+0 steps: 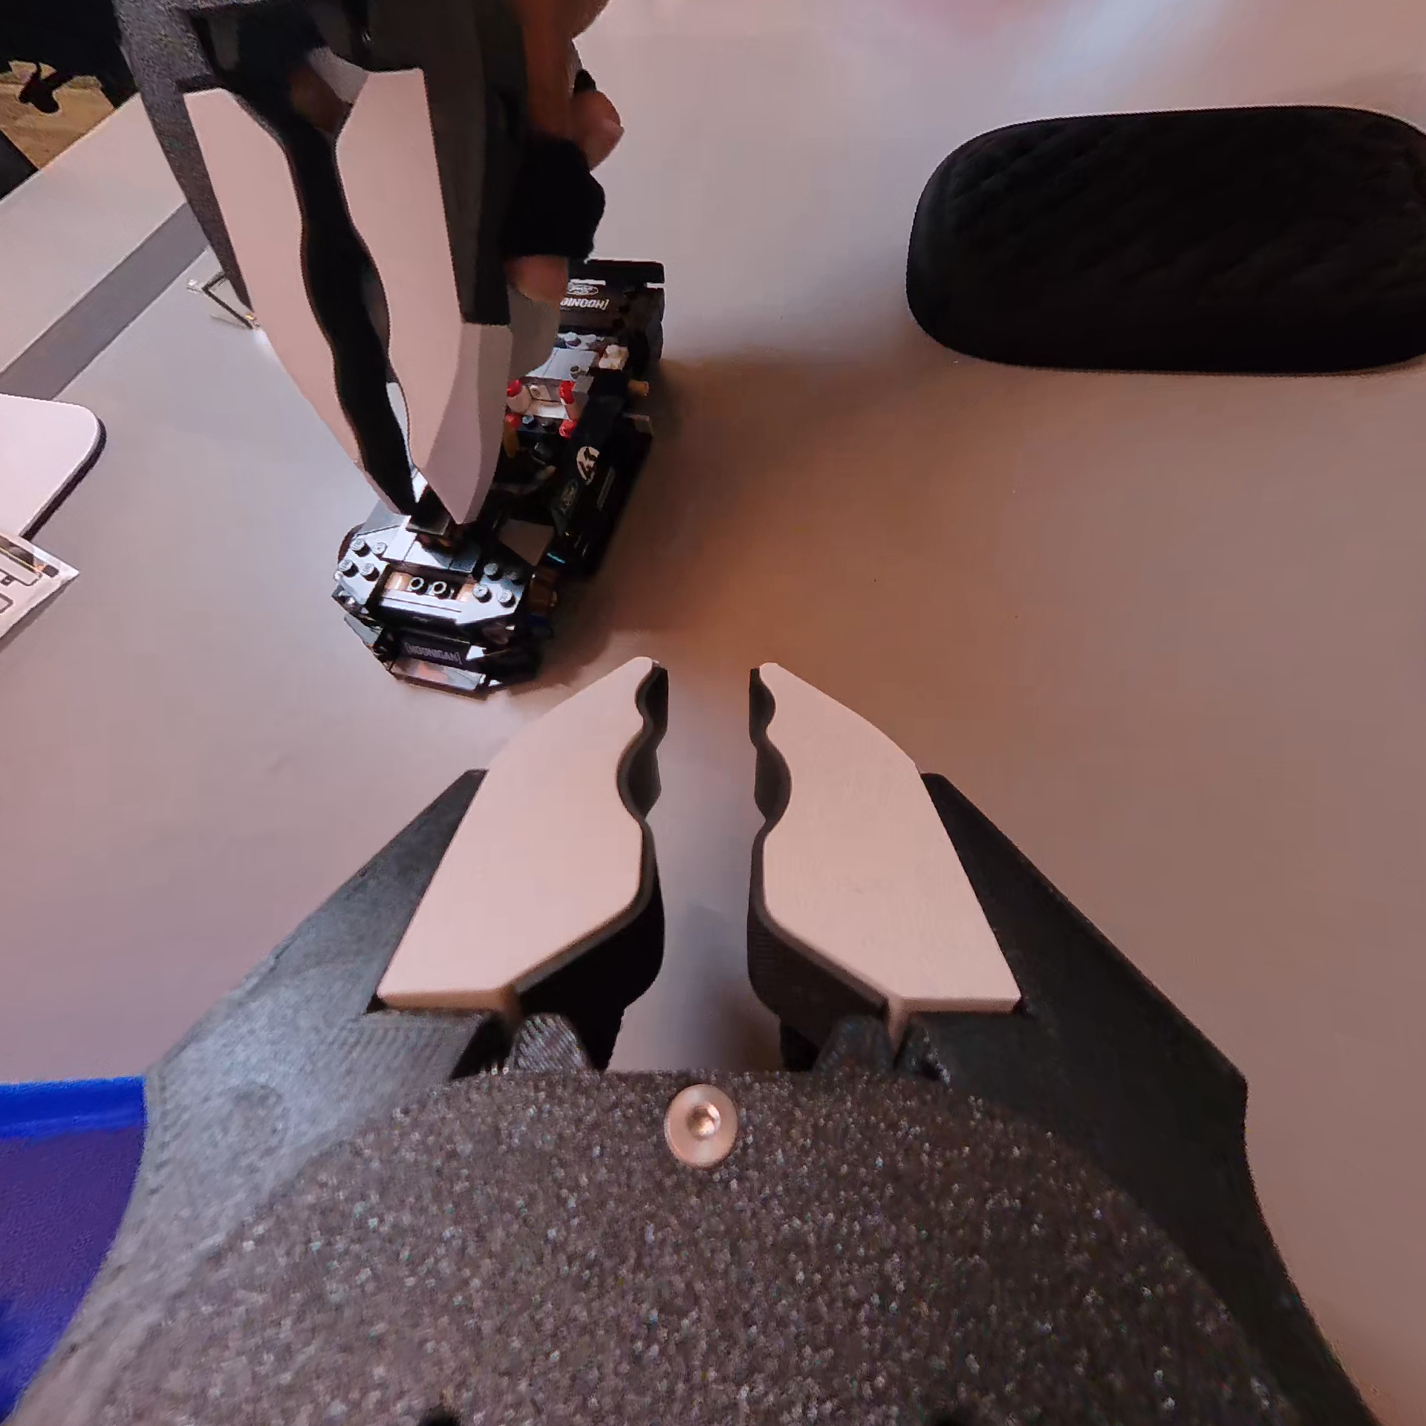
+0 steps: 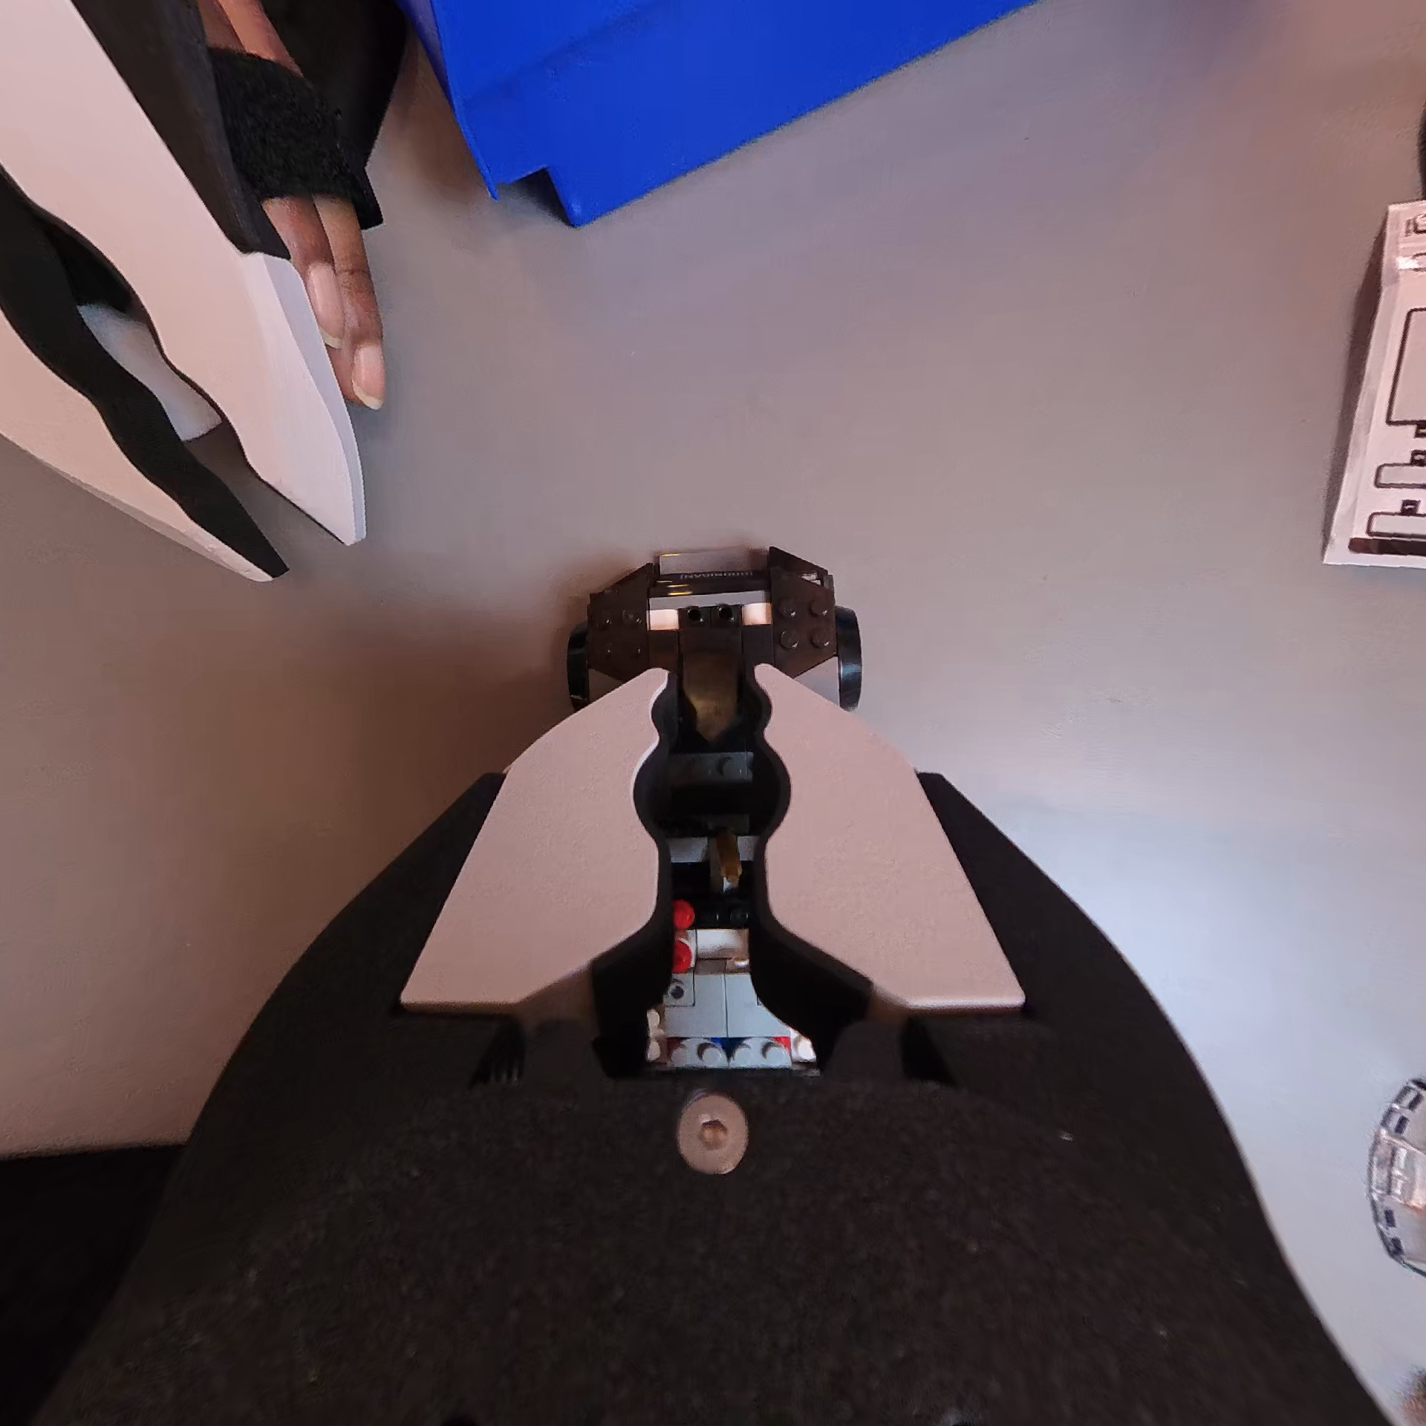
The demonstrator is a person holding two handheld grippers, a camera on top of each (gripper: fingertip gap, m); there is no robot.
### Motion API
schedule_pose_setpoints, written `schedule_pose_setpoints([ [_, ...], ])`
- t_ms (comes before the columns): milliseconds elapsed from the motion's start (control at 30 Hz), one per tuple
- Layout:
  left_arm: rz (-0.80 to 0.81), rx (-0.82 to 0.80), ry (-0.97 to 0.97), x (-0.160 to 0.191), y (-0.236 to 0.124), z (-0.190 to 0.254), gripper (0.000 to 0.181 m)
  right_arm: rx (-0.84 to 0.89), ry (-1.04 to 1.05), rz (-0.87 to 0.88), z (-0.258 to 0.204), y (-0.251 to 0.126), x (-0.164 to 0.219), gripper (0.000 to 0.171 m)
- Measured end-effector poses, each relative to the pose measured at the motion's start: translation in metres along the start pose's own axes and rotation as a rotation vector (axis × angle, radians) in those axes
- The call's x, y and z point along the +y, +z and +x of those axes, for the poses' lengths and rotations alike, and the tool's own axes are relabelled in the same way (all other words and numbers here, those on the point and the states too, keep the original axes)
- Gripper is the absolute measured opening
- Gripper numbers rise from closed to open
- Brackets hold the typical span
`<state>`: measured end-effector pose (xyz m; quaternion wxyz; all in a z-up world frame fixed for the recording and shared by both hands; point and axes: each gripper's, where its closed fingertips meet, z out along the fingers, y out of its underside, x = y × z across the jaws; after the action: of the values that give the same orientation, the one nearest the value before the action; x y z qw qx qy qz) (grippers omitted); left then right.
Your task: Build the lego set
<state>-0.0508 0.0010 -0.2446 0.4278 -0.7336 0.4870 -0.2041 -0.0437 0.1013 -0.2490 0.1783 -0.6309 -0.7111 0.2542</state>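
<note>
A black Lego car (image 1: 571, 494) with grey, red and white inner parts stands on the grey table (image 1: 926, 617). My right gripper (image 1: 432, 513) comes down from above onto the car's front hood, shut on a small dark brick (image 1: 434, 528). In the right wrist view the same gripper (image 2: 710, 683) pinches the dark brick (image 2: 708, 687) over the car (image 2: 802, 617). My left gripper (image 1: 708, 679) is open and empty, hovering over the bare table to the right of the car's front. It also shows at the upper left of the right wrist view (image 2: 312, 552).
A black padded cushion (image 1: 1173, 239) lies at the far right. A blue bin (image 2: 694, 92) sits beyond the car's front. An instruction sheet (image 2: 1381, 401) and a clear plastic bag (image 2: 1400, 1181) lie to the side. A person's hand (image 2: 347, 309) holds the left gripper. The tips of one gripper are about 10 cm away from the tips of the other.
</note>
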Motion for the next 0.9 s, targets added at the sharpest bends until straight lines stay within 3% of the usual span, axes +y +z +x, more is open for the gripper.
schedule_pose_setpoints([
  [567, -0.01, 0.003, 0.004, 0.0021, 0.001, 0.0008, 0.02, -0.028, 0.009, -0.007, -0.0003, 0.0028, 0.0018, 0.016],
  [900, -0.017, 0.001, 0.013, 0.0029, 0.0015, 0.0016, 0.02, 0.004, -0.001, -0.18, -0.0003, 0.0034, 0.0038, 0.016],
])
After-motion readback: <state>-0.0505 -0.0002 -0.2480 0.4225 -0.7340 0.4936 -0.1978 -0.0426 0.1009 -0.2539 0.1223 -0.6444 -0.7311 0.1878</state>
